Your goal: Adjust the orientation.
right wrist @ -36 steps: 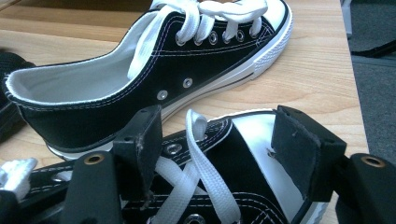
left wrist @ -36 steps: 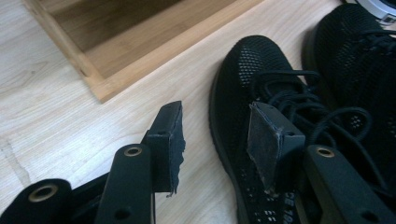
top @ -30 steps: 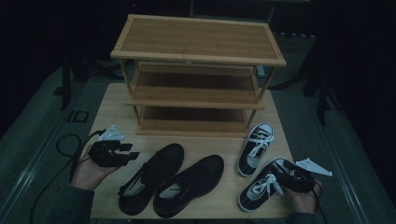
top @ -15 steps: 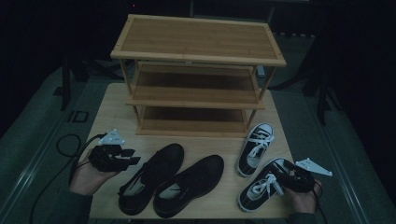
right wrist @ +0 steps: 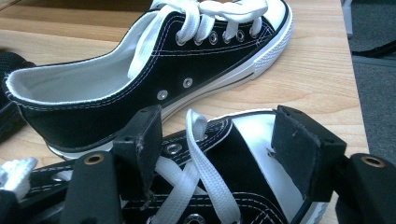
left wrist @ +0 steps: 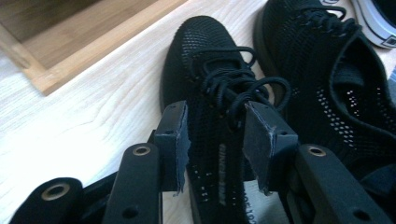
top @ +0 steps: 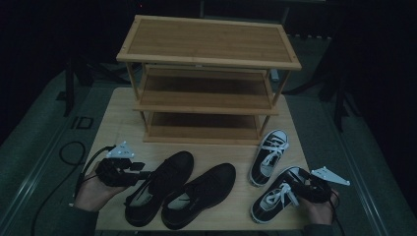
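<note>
High view: a wooden table (top: 113, 123) carries a three-tier bamboo shoe rack (top: 209, 78) at its far side, with two pairs of shoes in front of it. The left gripper (top: 145, 173) sits at the heel end of the outer black mesh shoe (top: 160, 189), whose long axis runs from the near left toward the rack; its mate, the second black mesh shoe (top: 199, 194), lies just beside it on the right. The right gripper (top: 301, 189) is at the near canvas sneaker (top: 275, 194), and the far canvas sneaker (top: 268, 155) lies closer to the rack. Each hand is nearest its own pair, so each shoe falls to the gripper already at it.

Left gripper view: the jaws stand about half open and have just eased open slightly. They straddle the collar wall of the black mesh shoe (left wrist: 210, 93), one pad (left wrist: 175, 140) outside it, the other over the laces and opening. The pads do not visibly press the fabric, so I judge it bracketed, not gripped. The toe points straight away from the jaws, toward the rack's base (left wrist: 70, 42).

Right gripper view: the jaws stand wide over the near canvas sneaker (right wrist: 219, 186), spanning its laces and white toe cap without clamping. The far canvas sneaker (right wrist: 154, 79) lies beyond, side-on to the jaws.
</note>
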`<state>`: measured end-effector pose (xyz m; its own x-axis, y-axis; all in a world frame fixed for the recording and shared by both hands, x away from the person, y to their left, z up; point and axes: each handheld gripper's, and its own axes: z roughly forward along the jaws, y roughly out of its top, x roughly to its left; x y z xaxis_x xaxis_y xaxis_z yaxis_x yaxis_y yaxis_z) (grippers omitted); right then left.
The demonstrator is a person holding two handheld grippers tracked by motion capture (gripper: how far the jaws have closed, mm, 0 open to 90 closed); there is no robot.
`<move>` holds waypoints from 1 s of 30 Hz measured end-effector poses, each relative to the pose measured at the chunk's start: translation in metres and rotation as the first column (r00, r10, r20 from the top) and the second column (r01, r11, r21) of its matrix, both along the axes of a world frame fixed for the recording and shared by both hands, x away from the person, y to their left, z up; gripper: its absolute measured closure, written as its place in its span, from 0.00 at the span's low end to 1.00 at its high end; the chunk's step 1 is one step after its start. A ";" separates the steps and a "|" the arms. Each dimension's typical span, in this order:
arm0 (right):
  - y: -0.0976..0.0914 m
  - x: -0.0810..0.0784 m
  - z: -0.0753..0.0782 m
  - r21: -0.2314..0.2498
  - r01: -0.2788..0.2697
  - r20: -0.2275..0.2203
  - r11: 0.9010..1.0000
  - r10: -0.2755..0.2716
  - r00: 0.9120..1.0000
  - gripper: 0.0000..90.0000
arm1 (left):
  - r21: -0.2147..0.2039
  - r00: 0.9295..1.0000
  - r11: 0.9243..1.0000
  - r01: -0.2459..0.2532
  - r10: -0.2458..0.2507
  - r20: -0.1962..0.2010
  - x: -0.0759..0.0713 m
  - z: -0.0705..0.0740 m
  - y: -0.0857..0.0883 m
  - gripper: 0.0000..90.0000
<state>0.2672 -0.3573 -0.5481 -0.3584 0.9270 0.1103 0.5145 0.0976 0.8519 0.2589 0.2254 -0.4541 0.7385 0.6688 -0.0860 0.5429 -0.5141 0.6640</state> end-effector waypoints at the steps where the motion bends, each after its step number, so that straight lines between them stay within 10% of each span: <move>1: 0.000 0.000 0.000 -0.004 -0.001 0.000 1.000 0.001 1.000 0.37 | 0.000 1.000 1.000 0.004 -0.004 -0.002 -0.001 -0.001 -0.001 0.66; 24: 0.001 -0.001 0.001 -0.016 -0.011 0.009 1.000 0.011 1.000 0.37 | 0.174 0.999 0.985 -0.006 0.015 -0.050 0.005 -0.027 -0.026 0.77; 30: 0.000 -0.001 0.001 -0.015 -0.012 0.009 1.000 0.012 1.000 0.37 | 0.231 1.000 0.973 0.006 0.001 -0.029 0.005 -0.024 -0.030 0.96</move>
<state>0.2661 -0.3568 -0.5476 -0.3700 0.9244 0.0930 0.5057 0.1164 0.8548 0.2642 0.1958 -0.4783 0.7395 0.6714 0.0493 0.5589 -0.6531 0.5109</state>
